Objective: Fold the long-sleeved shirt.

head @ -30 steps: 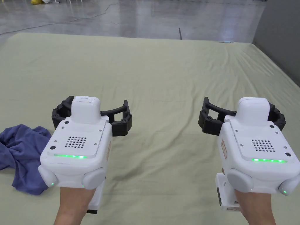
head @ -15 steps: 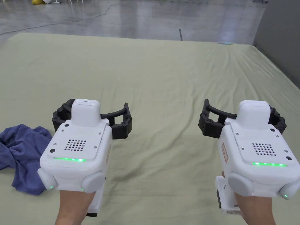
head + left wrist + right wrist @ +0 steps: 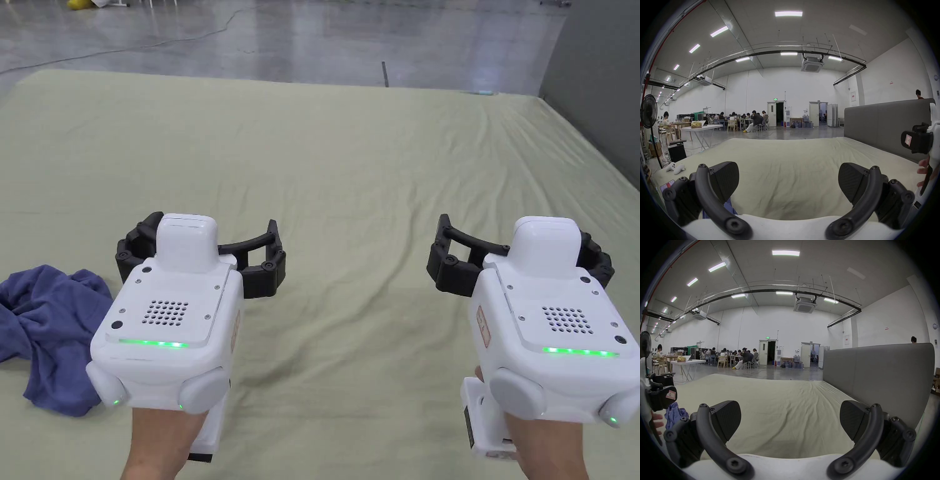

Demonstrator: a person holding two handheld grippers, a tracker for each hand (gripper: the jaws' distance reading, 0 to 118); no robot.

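Head view: 2 grippers are held level over the sheet (image 3: pixel 350 187), the left gripper (image 3: pixel 201 250) and the right gripper (image 3: pixel 519 253) well apart, nothing held in either. The jaws of both are seen spread apart. The shirt (image 3: pixel 47 331), blue, is left crumpled in a heap at the near left edge, just beside the left gripper and not touched by it. Left gripper view: both jaws are seen wide apart with bare sheet (image 3: pixel 786 170) between them; a scrap of the blue shirt (image 3: pixel 730 209) is glimpsed low by the left jaw; the right gripper (image 3: pixel 916 142) is caught at the right edge. Right gripper view: jaws again apart over the sheet (image 3: pixel 786 410); the shirt (image 3: pixel 674 415) is seen bunched at the far left, by the left gripper (image 3: pixel 661 397). Progress is judged at 0: nothing grasped, spread or folded; pick-up, flattening, sleeve folds and body folds are all left.
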